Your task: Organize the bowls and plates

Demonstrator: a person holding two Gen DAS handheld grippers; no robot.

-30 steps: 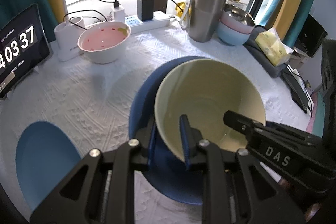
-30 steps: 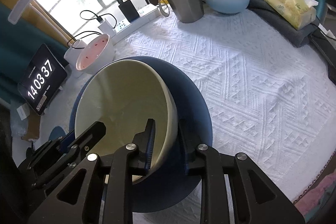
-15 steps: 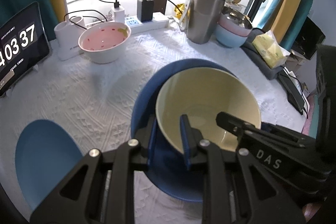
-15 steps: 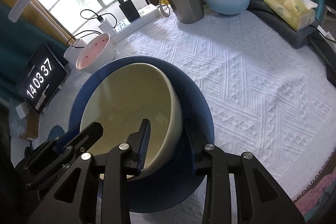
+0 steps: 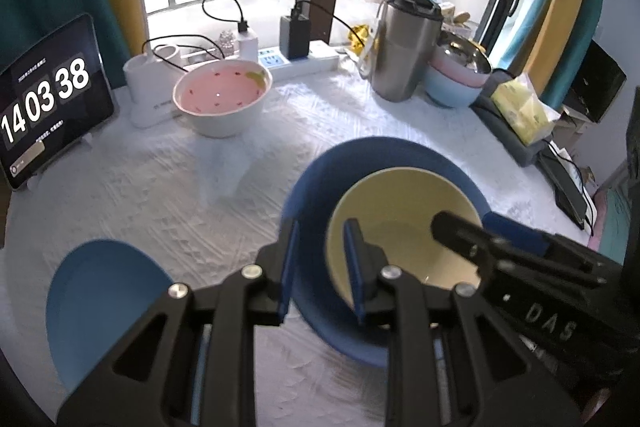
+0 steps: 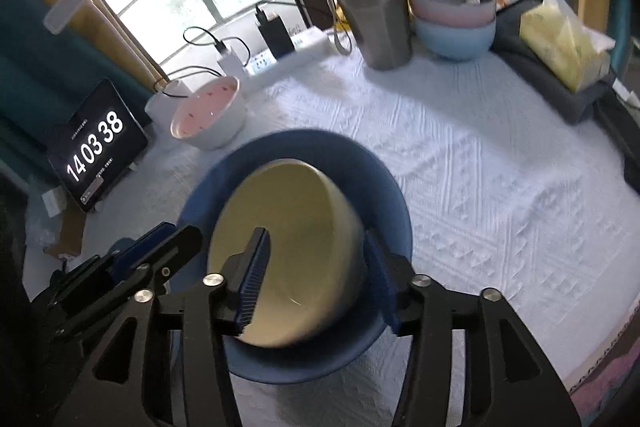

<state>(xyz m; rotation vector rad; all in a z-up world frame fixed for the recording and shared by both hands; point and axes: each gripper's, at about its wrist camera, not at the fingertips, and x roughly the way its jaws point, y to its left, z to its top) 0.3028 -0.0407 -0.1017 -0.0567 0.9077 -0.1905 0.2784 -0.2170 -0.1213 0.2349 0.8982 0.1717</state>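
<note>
1. Yellow bowl (image 6: pixel 292 247) sits in the dark blue bowl (image 6: pixel 360 163); right gripper (image 6: pixel 320 279) jaws are opening, straddling its wall without contact.
2. Left gripper (image 5: pixel 320 267) is narrowly open, straddling the yellow bowl's rim; contact cannot be told.
3. Only the left view shows the light blue plate (image 5: pixel 104 303) left of the left gripper.

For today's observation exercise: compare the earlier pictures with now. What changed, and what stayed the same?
The right gripper let go of the yellow bowl; its jaws are opening, astride the rim. The bowl now sits in the dark blue bowl. The left gripper still holds the yellow bowl's rim. Other dishes unchanged.

Steel tumbler (image 5: pixel 404 53), clock tablet (image 5: pixel 46 99), tissue pack (image 5: pixel 522 107).
</note>
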